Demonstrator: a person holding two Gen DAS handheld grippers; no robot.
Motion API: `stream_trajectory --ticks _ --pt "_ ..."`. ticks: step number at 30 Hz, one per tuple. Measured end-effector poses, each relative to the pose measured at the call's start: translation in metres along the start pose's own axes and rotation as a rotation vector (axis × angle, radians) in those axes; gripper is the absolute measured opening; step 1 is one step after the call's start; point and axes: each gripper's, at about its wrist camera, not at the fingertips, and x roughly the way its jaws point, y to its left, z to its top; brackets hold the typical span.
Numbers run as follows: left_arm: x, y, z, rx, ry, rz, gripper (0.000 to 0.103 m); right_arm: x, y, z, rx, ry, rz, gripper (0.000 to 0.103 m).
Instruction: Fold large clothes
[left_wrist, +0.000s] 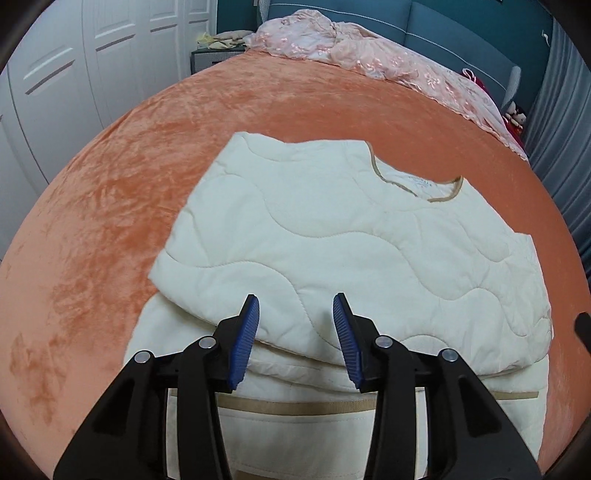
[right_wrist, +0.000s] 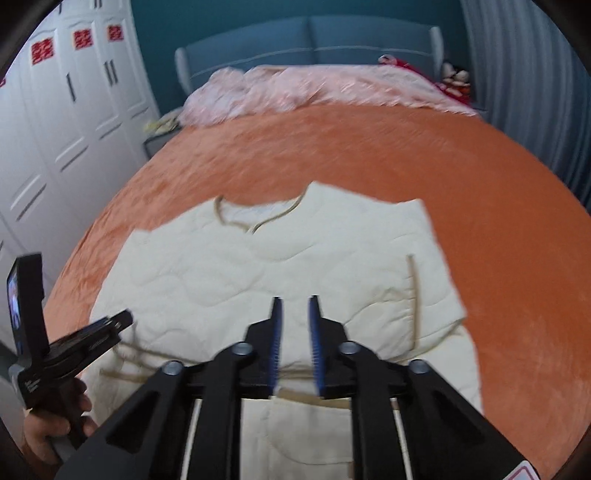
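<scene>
A cream quilted jacket (left_wrist: 332, 240) with tan trim lies flat on the orange bedspread (left_wrist: 110, 206), both sleeves folded in over the body, collar at the far end. It also shows in the right wrist view (right_wrist: 258, 269). My left gripper (left_wrist: 295, 314) is open and empty, hovering over the jacket's near part. My right gripper (right_wrist: 294, 314) is open with a narrow gap, empty, above the jacket's lower middle. The left gripper also shows at the left of the right wrist view (right_wrist: 110, 325), held by a hand.
A crumpled pink quilt (left_wrist: 369, 48) lies at the head of the bed against a blue headboard (right_wrist: 306, 40). White wardrobe doors (left_wrist: 74, 74) stand on the left. A grey curtain (right_wrist: 535, 92) hangs on the right. Stuffed toys (right_wrist: 456, 79) sit by the headboard.
</scene>
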Motion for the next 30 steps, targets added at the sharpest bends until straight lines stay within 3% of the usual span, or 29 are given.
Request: stream_trajectory --ticks 2,8,15,30 --pt "0.008 -0.004 -0.005 0.0 0.016 -0.001 0.04 0.028 0.011 -0.009 -0.014 0.074 0.058 0.005" --pt "0.031 -0.008 -0.019 0.021 0.025 0.025 0.041 0.085 0.024 -0.035 -0.015 0.168 0.035 0.005" --pt "0.041 -0.018 -0.037 0.101 -0.054 0.078 0.041 0.099 0.021 -0.051 -0.017 0.148 0.045 0.002" --pt "0.046 -0.015 -0.05 0.099 -0.156 0.072 0.041 0.106 0.022 -0.063 -0.029 0.048 0.052 0.0"
